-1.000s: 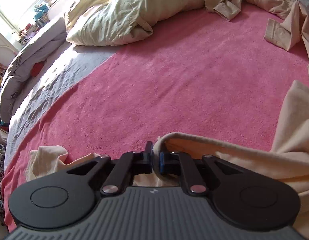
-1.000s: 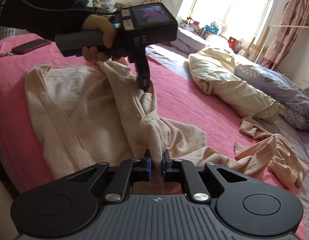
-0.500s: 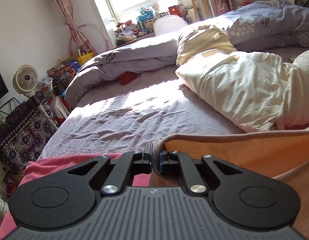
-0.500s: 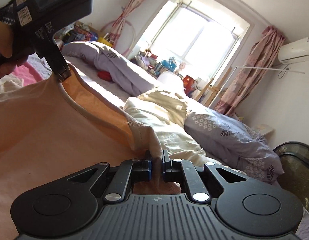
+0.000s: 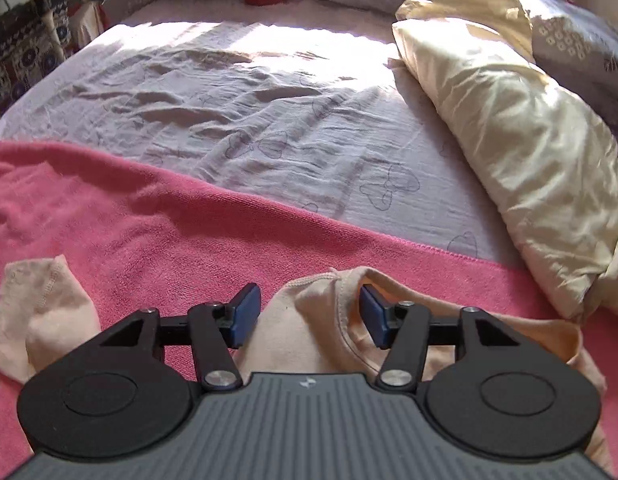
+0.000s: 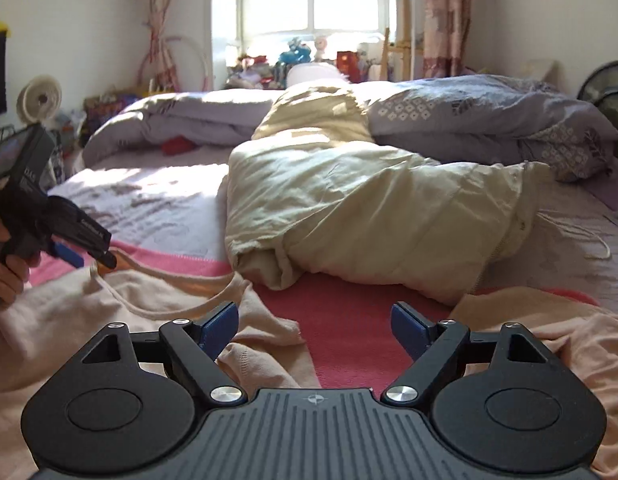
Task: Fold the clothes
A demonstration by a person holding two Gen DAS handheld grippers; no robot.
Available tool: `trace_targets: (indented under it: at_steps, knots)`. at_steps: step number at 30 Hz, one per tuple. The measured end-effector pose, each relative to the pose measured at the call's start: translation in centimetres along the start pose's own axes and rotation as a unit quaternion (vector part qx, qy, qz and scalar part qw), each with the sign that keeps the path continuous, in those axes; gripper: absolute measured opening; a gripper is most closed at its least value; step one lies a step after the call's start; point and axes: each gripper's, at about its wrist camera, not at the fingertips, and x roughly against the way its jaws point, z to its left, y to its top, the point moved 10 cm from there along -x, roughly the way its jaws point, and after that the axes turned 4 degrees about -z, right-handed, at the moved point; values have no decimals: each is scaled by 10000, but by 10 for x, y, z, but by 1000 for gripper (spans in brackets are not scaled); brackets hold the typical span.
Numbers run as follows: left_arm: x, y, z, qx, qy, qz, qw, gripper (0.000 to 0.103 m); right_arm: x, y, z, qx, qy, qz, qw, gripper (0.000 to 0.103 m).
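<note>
A peach top (image 5: 309, 320) lies on the pink blanket (image 5: 149, 232). Its neckline edge (image 5: 341, 292) sits between the blue pads of my left gripper (image 5: 309, 314), whose jaws are opening and no longer press the cloth. In the right wrist view the same top (image 6: 109, 300) spreads to the left, its neck band running from my left gripper (image 6: 89, 258), held in a hand, towards my right gripper (image 6: 313, 328). The right jaws are opening wide, with only a corner of cloth by the left pad (image 6: 219, 326) and bare pink blanket (image 6: 349, 308) between them.
A cream duvet (image 6: 369, 208) is bunched just beyond the blanket, on a lavender sheet (image 5: 249, 120). A grey-purple quilt (image 6: 489, 120) lies behind it. More peach cloth (image 6: 549, 344) lies at the right, and a small peach piece (image 5: 41, 312) at the left.
Both grippers were shut on the top's neckline and held it stretched in the air. Now both have come down over the bed, let go and opened, and the top rests on the blanket.
</note>
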Motion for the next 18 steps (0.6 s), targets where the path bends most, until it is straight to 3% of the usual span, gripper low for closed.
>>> trace_targets:
  at_steps: [1, 4, 6, 9, 12, 15, 16, 18]
  knots:
    - [9, 3, 10, 170, -74, 4, 9998, 59, 23, 3, -12, -143, -36, -100, 9998, 86]
    - [50, 1, 38, -360, 58, -269, 9990, 59, 92, -21, -19, 220, 136, 67, 9996, 87]
    - [87, -15, 50, -1049, 83, -561, 9929, 61, 134, -56, -12, 520, 401, 455, 9968, 87]
    - [149, -74, 68, -2211, -65, -876, 9713, 73, 178, -114, 14, 769, 676, 1131, 9883, 86]
    - [203, -144, 93, -2937, -367, -846, 9514, 75, 210, -153, 46, 817, 952, 1409, 9820, 86]
    - [233, -207, 117, -2997, -708, -628, 9493, 77, 222, -172, 72, 710, 966, 1364, 9834, 84]
    - [238, -225, 125, -2949, -776, -553, 9508, 77, 221, -173, 78, 608, 935, 1347, 9846, 80]
    - [243, -249, 139, -2842, -780, -539, 9541, 76, 216, -174, 87, 437, 773, 1386, 9864, 39]
